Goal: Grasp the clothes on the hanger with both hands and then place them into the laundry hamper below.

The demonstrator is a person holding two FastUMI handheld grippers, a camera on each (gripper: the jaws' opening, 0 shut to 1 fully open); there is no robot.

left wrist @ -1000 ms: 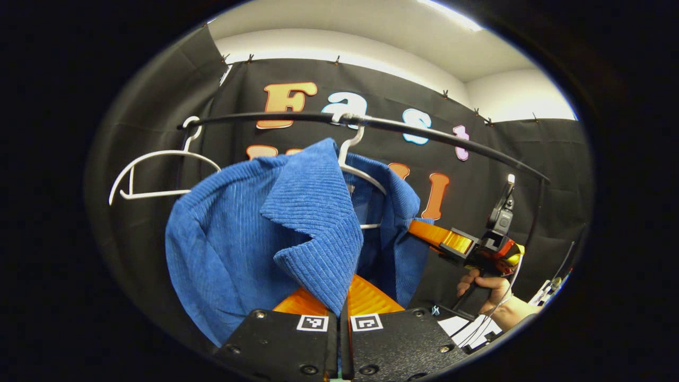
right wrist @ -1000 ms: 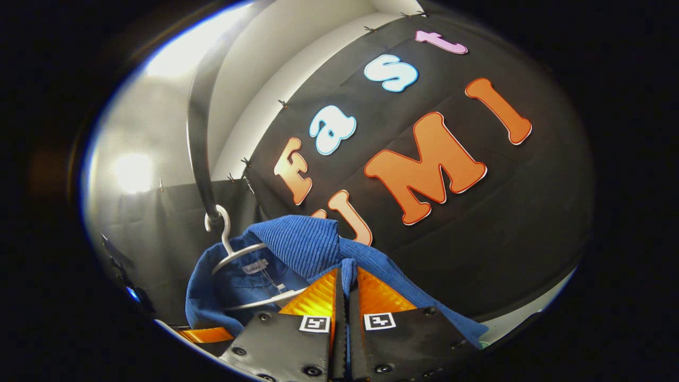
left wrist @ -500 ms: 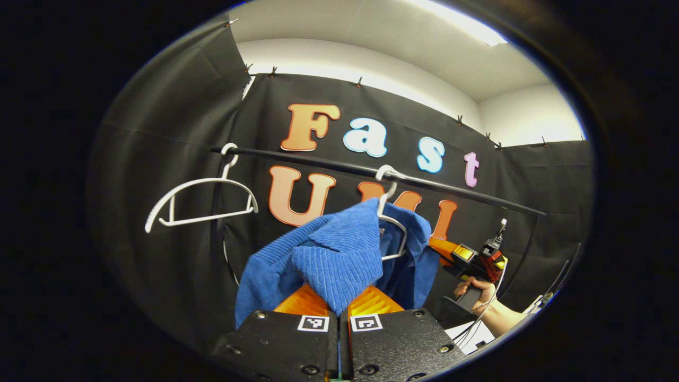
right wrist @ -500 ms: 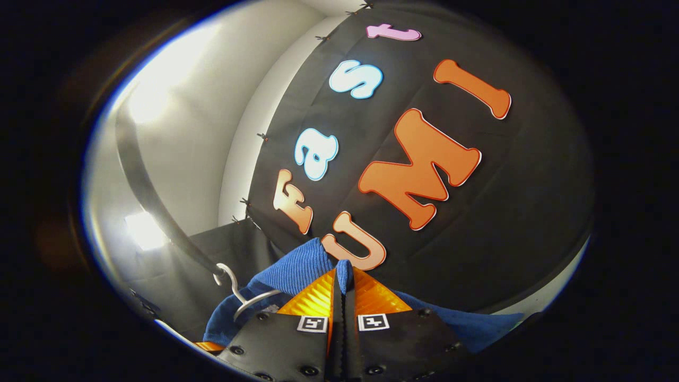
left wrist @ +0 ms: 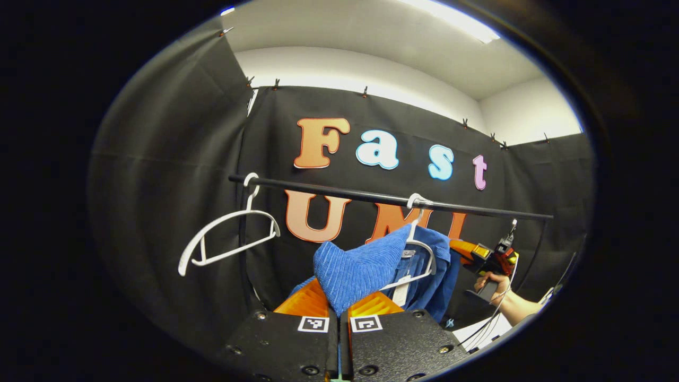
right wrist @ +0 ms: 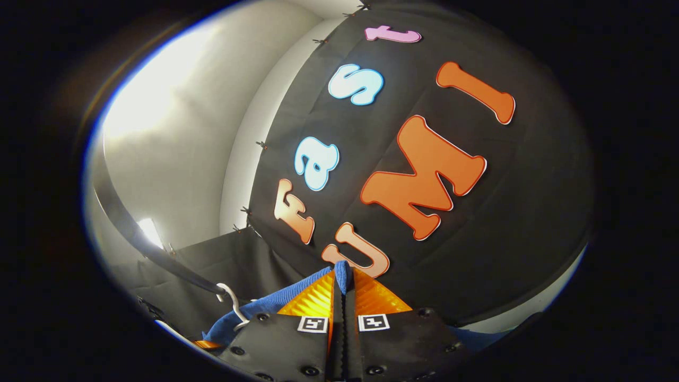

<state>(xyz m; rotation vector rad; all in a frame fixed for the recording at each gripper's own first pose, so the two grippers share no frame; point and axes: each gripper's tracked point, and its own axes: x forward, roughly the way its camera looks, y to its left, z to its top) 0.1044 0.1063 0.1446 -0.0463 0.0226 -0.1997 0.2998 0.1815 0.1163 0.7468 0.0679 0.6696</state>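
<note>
While it hangs below the rail [left wrist: 371, 197], the ribbed blue garment [left wrist: 360, 270] is pinched by the left hand-held gripper [left wrist: 339, 310] and the right hand-held gripper [right wrist: 342, 284].

Blue garment [left wrist: 366, 268]: ribbed, corduroy-like cloth, matt, w/ a small paper-looking tag. Both hangers, empty one [left wrist: 228, 233] & the one carrying it [left wrist: 421, 246]: white, smooth, slight sheen; can't tell plastic or coated wire. Rail [left wrist: 371, 197]: black, smooth, semi-gloss. Left gripper [left wrist: 338, 313] fingers [left wrist: 305, 301]: orange, ridged, glossy; black matt plates behind. Booth wall [left wrist: 170, 159]: matt black cloth.
</note>
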